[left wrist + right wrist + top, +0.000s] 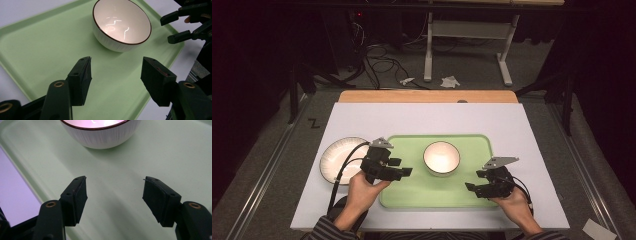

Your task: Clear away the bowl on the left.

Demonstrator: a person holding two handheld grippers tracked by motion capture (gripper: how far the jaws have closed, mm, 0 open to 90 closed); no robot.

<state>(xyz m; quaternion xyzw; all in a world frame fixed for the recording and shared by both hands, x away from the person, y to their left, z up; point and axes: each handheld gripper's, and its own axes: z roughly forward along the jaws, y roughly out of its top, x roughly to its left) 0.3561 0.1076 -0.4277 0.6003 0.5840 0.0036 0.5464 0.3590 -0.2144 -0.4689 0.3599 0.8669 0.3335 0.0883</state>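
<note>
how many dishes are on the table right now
2: a white ribbed bowl with a dark rim on the pale green plastic tray, and a white round plate left of the tray, partly covered by the left gripper.

Bare green tray point(412, 192) around the lone white bowl point(441, 158), plate point(337, 159) off its left edge.

White ribbed bowl point(441, 158), green tray point(412, 192)
</note>
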